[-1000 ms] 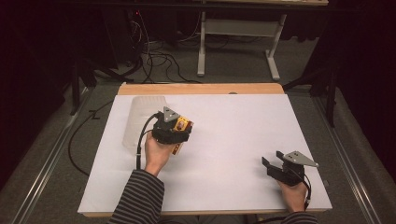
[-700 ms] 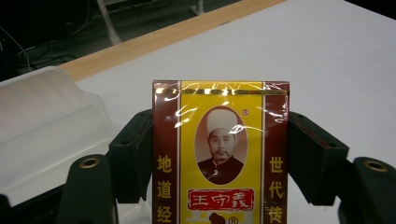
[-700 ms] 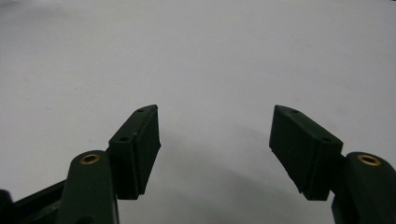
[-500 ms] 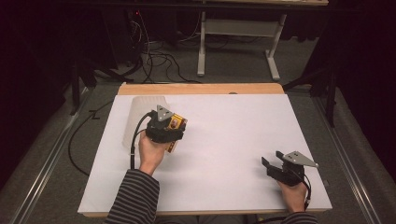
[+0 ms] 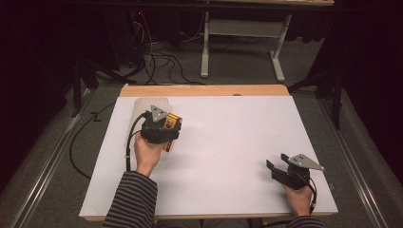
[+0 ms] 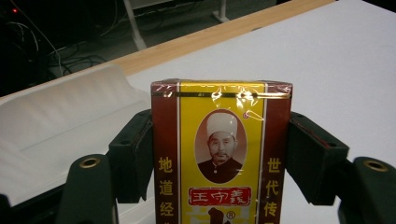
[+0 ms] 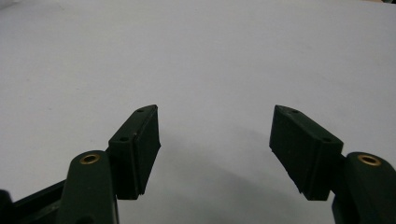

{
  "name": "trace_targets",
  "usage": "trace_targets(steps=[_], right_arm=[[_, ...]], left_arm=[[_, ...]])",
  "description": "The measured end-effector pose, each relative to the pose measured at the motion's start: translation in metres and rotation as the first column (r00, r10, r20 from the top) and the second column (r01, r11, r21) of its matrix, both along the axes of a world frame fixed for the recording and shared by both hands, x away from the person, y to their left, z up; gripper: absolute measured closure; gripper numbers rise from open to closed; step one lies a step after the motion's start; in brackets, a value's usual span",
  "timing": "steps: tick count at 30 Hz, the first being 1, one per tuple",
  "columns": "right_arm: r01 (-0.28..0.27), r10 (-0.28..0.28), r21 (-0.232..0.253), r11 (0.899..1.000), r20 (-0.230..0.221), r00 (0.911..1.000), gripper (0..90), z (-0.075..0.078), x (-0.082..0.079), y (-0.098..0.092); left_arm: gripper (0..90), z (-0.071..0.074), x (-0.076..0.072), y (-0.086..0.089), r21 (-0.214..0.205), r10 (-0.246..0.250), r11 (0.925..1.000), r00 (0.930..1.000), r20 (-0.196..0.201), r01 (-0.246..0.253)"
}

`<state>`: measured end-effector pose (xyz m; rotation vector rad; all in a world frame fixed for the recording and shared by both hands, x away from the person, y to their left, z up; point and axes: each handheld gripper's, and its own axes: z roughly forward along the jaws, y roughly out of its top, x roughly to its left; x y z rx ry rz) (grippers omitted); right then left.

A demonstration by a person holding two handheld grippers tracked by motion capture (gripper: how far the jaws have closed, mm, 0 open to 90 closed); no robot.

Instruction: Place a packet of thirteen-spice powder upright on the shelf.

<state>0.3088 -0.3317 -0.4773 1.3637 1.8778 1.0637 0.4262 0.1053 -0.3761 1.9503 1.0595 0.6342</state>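
Observation:
A yellow and dark-red packet [image 6: 219, 154] with a printed portrait and red label stands between the jaws of my left gripper [image 6: 219, 154], which is shut on its two sides. From above, the packet [image 5: 170, 124] pokes out beyond the left gripper [image 5: 164, 130] at the table's left, beside a white translucent container [image 5: 145, 107]. That container [image 6: 60, 121] lies just behind and left of the packet. My right gripper [image 5: 278, 167] rests near the front right of the white table [image 5: 228, 142], open, with nothing between its jaws [image 7: 215, 135].
A wooden strip [image 5: 204, 90] borders the table's far edge. Beyond it are cables [image 5: 161, 61] on the floor and a white metal frame [image 5: 242, 47]. Dark surroundings close in on both sides.
My left gripper has carried the packet leftward and slightly toward the near side, closer to the white container. The right gripper has stayed still.

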Motion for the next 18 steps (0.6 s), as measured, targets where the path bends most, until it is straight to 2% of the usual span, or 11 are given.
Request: trace_targets(steps=[8,18], right_arm=[[0.0,0.0,-0.004,1.0,-0.003,1.0,33.7,0.0,0.0,0.0],[-0.001,0.001,-0.004,1.0,-0.005,1.0,33.7,0.0,0.0,0.001]], left_arm=[[32.5,0.001,-0.001,0.009,-0.021,0.027,0.9994,0.9995,0.018,-0.026],[32.5,-0.001,-0.002,0.022,-0.019,0.062,0.9979,0.9979,0.021,-0.062]])
